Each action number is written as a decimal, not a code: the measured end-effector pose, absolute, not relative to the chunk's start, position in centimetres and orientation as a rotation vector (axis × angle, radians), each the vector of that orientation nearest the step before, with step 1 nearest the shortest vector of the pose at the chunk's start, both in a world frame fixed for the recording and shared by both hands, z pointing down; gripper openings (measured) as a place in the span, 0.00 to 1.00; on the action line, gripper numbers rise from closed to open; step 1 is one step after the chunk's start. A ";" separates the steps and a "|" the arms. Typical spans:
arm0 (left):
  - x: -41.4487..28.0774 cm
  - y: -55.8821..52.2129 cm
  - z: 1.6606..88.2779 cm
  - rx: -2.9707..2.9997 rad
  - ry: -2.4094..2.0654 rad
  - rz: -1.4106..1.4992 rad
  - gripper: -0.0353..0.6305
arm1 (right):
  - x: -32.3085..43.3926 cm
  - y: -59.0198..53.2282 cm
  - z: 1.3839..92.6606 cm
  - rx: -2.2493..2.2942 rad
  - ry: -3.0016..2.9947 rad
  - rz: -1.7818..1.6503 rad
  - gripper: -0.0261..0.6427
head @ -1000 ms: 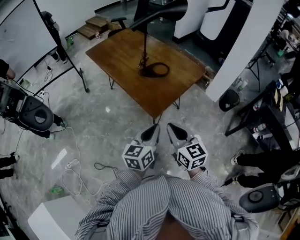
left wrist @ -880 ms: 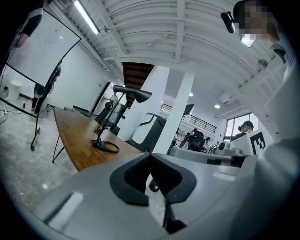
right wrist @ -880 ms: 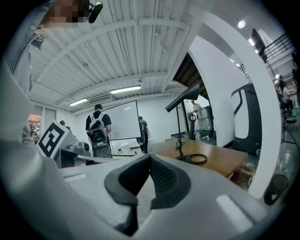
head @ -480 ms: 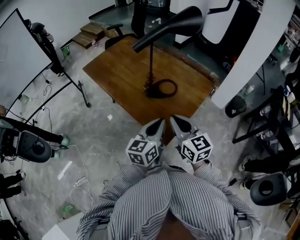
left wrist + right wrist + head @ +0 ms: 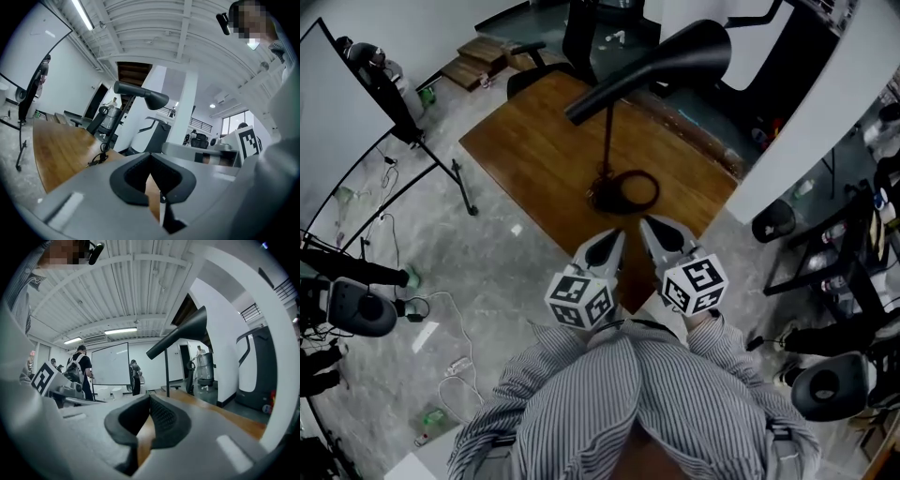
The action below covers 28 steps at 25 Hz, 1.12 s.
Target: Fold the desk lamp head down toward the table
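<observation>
Lamp (image 5: 675,61): one, head up, on one table (image 5: 534,159); left claw (image 5: 609,244), right claw (image 5: 658,234) (two, both clenched empty).

left hand-held gripper (image 5: 602,251) and right hand-held gripper (image 5: 664,240) side by side ahead of the torso, near each other but apart, both pointing forward, roughly level. each pair of jaws closed tip to tip, nothing between. left sleeve (image 5: 520,394) and right sleeve (image 5: 741,370) striped, forearms drawn in close.

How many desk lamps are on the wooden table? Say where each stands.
1. The desk lamp stands near the middle of the wooden table, head raised, cord coiled at its base.
</observation>
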<state>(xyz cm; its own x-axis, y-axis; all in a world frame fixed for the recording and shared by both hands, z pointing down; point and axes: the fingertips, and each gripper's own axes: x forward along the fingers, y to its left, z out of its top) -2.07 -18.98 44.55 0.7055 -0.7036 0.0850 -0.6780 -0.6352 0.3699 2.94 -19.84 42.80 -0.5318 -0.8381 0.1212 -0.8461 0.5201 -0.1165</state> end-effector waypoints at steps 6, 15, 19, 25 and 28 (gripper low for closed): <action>-1.5 -22.3 43.6 2.522 -1.197 -0.126 0.06 | 3.5 -22.9 42.9 1.371 -2.731 0.231 0.04; -2.3 -26.7 41.7 2.521 -1.315 -0.186 0.06 | 2.3 -29.2 41.2 1.195 -2.791 0.105 0.04; -2.9 -27.8 41.6 2.503 -1.372 -0.179 0.06 | 1.6 -31.2 41.2 1.142 -2.816 0.123 0.07; -4.4 -28.6 41.9 2.464 -1.425 -0.159 0.06 | 0.8 -34.9 40.6 1.209 -2.813 0.110 0.12; -4.9 -29.1 41.5 2.468 -1.427 -0.147 0.06 | 0.1 -36.7 40.0 1.235 -2.804 0.108 0.16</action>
